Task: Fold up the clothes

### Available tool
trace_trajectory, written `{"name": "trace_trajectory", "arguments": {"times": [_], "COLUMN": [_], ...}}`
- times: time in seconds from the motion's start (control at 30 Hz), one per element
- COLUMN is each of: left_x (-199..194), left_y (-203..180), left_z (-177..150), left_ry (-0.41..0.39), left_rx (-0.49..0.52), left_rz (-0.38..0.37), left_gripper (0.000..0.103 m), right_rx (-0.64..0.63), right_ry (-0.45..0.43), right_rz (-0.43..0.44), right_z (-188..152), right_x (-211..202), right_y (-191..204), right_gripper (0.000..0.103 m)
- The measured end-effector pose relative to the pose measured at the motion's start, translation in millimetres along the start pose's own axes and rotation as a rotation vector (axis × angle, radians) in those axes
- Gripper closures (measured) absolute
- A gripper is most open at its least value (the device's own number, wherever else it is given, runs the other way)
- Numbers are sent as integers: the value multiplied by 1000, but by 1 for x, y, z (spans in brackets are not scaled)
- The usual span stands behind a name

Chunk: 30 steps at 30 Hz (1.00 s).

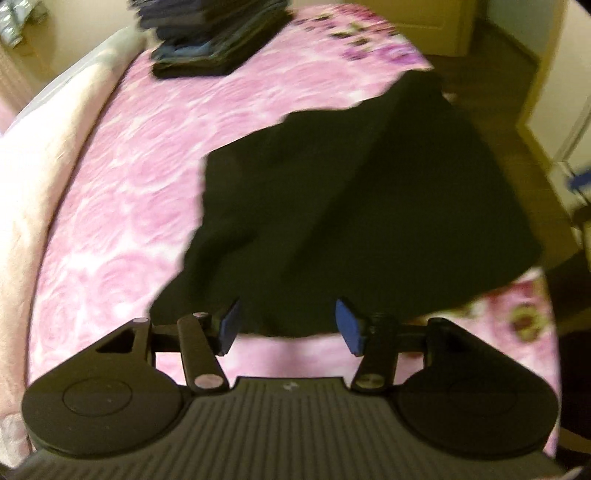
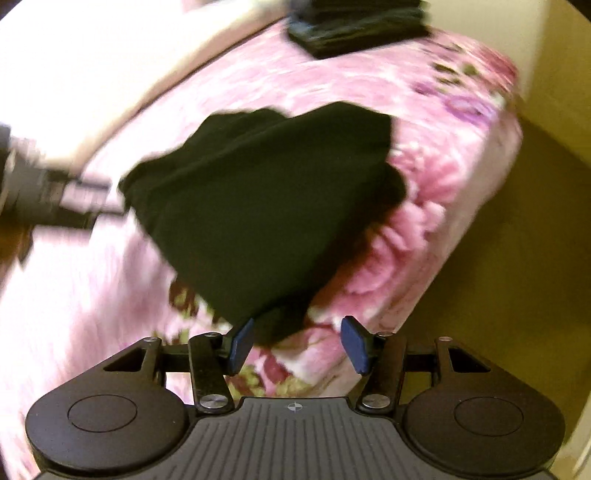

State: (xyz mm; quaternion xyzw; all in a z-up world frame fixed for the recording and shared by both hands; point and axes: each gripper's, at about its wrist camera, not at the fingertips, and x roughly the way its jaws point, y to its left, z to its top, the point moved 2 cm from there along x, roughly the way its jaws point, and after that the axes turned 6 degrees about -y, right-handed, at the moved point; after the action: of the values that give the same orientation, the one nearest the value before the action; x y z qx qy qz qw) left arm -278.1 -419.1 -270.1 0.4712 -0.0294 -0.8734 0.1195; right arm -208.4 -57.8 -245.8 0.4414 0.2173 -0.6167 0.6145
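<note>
Left gripper: jaws parted, blue pads clear on both sides, nothing pinched; near hem of the black garment lying just ahead of the tips, pink cover showing in the gap behind it.

Right gripper: jaws wide apart, blue pads bare; lowest corner of the black garment hanging close to the left-hand pad, contact not certain through the blur, no squeeze on the cloth.

Black garment: single dark piece, spread in a broad, roughly triangular shape on the floral bedspread, directly ahead of both grippers; far side reaching toward the bed edge. Folds inside the cloth too dark to read.

Floral bedspread: pink, rose pattern, beneath and all around both grippers.

Stack of folded dark clothes: well beyond the black garment, far ahead and to the left of the left gripper; in the right wrist view far ahead, near the top edge.

Pale blanket: along the left of the bedspread, left of the left gripper.

Wooden floor: right of the bed.

Left gripper body: blurred, at far left of the right gripper, beside the garment's left end.
</note>
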Motion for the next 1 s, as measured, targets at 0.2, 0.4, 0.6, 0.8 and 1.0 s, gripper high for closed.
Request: {"name": "trace_trajectory", "arguments": {"times": [0.2,0.4,0.6,0.8,1.0], "left_x": [18,70,87,92,90], "left_y": [-73,-95,-82,-84,-82], "left_z": [31,40,43,47,52], "left_ry": [-37,81,186,200,184], "left_rx": [115,115,19,21,24], "left_rz": [-103,-105,-109,-102,-113], "left_gripper": [47,42,35,35,35], "right_rx": [303,508,694,154,378], "right_ry": [-74,-47,-35,-113,-13], "right_rz": [146,348,489,397,426], "right_z": [42,65,87,145,144], "right_x": [31,109,157,129,163], "right_y": [-69,-119,-150,-108,-146], "right_gripper": [11,11,39,64,66]}}
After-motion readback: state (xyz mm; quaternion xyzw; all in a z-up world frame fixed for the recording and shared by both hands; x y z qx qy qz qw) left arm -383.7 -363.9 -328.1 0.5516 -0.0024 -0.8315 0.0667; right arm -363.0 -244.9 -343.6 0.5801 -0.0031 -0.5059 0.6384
